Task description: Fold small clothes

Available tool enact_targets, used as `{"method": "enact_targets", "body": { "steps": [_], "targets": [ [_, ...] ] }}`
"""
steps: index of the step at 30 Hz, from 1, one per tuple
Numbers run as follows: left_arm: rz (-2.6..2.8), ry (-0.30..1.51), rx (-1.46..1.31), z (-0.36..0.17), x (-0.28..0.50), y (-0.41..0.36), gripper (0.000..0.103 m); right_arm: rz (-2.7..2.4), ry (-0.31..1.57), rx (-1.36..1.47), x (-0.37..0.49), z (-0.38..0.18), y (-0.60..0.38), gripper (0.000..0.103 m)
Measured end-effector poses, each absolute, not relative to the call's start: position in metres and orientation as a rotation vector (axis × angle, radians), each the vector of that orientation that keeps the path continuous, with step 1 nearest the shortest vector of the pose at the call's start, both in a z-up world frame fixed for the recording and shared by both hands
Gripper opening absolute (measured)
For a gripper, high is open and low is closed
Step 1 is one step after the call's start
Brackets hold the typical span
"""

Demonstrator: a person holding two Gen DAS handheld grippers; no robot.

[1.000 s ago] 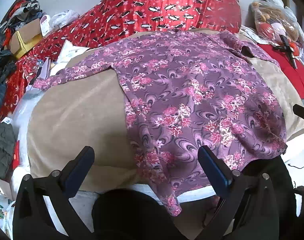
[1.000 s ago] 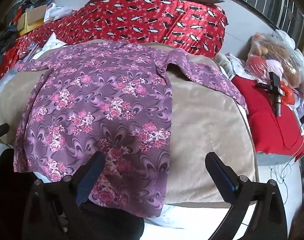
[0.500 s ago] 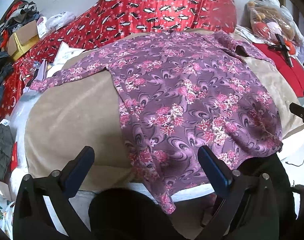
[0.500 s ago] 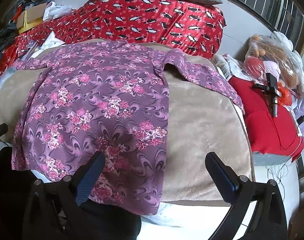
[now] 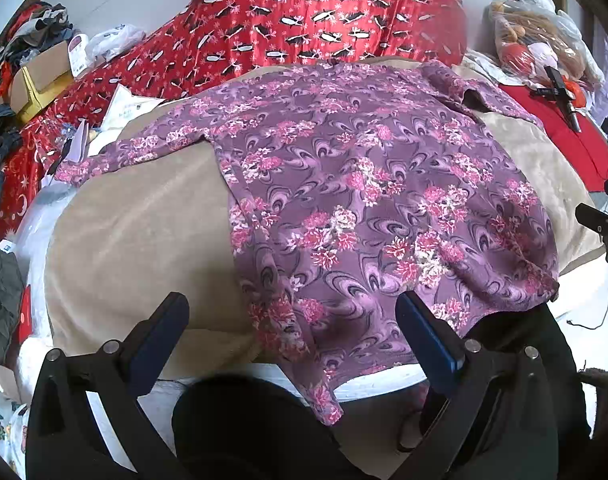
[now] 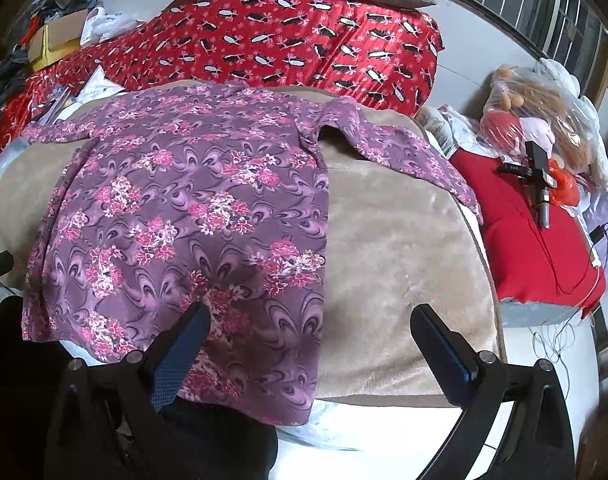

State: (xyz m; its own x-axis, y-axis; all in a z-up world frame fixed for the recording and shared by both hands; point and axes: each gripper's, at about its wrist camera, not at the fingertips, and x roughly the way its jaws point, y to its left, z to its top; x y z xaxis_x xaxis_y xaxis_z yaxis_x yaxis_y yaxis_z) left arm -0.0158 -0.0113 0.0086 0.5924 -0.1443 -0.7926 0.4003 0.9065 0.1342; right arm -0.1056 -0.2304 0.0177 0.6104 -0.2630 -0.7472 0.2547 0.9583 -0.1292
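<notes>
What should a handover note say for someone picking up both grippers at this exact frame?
Left gripper: open, holding nothing, above the near hem of the purple floral shirt.
Right gripper: open, holding nothing, over the shirt's near right corner and the beige blanket.
Shirt: spread flat on the blanket, both sleeves out to the sides, hem hanging a little over the near edge.
Done: the shirt is laid out; no fold is visible.
Left: fold in the sleeves and sides, then fold up the body.
</notes>
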Motion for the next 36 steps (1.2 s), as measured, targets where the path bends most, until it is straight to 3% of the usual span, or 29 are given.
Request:
{"method": "enact_targets", "body": {
  "steps": [36],
  "targets": [
    [-0.342,0.938,0.309,-0.001,-0.009,-0.016,0.103,-0.285,0.884,0.005,-0.102,0.006,-0.232,0.099]
  ]
}}
